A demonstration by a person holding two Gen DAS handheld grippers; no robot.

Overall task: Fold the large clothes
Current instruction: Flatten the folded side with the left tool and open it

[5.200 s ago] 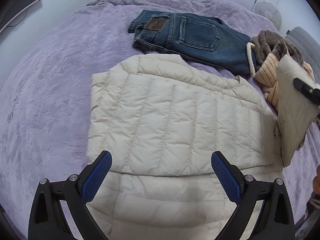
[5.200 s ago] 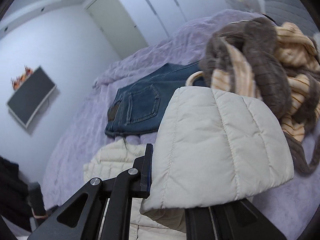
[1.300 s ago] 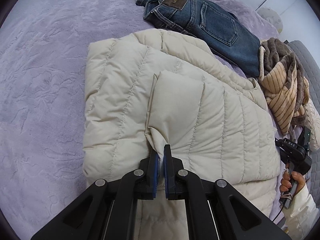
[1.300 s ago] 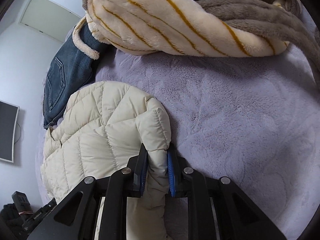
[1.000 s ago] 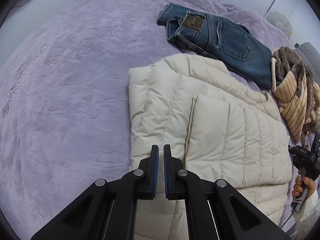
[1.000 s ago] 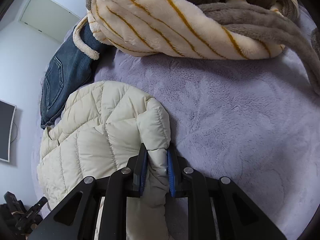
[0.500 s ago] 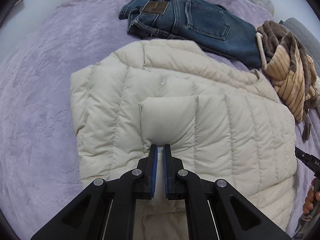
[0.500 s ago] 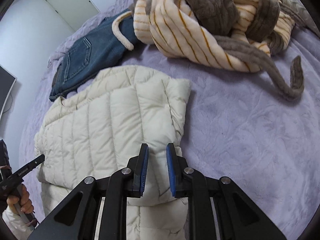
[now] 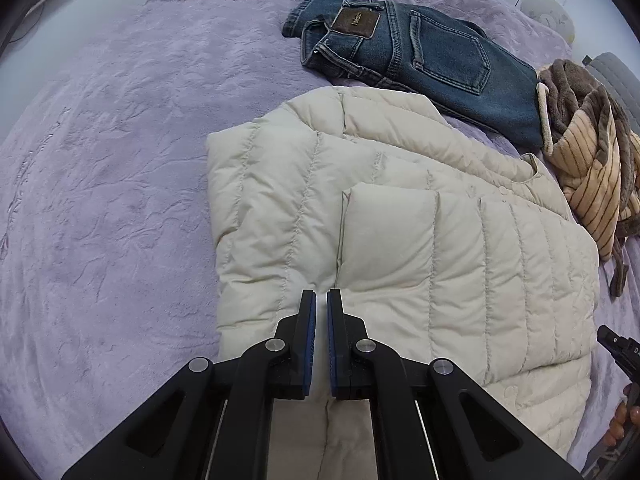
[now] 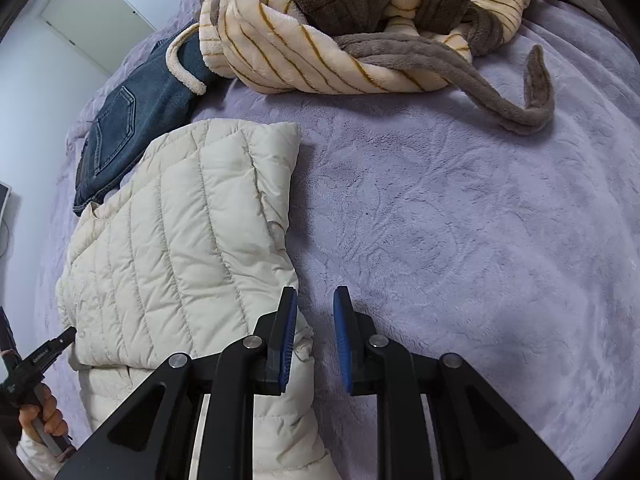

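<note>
A cream quilted jacket lies flat on the purple bedspread, one sleeve folded across its body. My left gripper hovers over the jacket's left half, near the sleeve's cuff end. It is shut with nothing between the blue pads. My right gripper hangs over the jacket's right edge, its jaws a narrow gap apart and empty. Its left finger is above the fabric, its right finger above the bedspread. Each view catches the other gripper at its edge: the right gripper and the left gripper.
Folded blue jeans lie beyond the jacket. A heap of striped cream and brown fleece with a trailing brown belt sits to the right. A hand holds the left gripper. A dark screen hangs on the wall at the far left.
The right gripper let go of the jacket's edge, rose and drew back. The left gripper released the sleeve cuff and has shifted left across the jacket. The sleeve lies flat.
</note>
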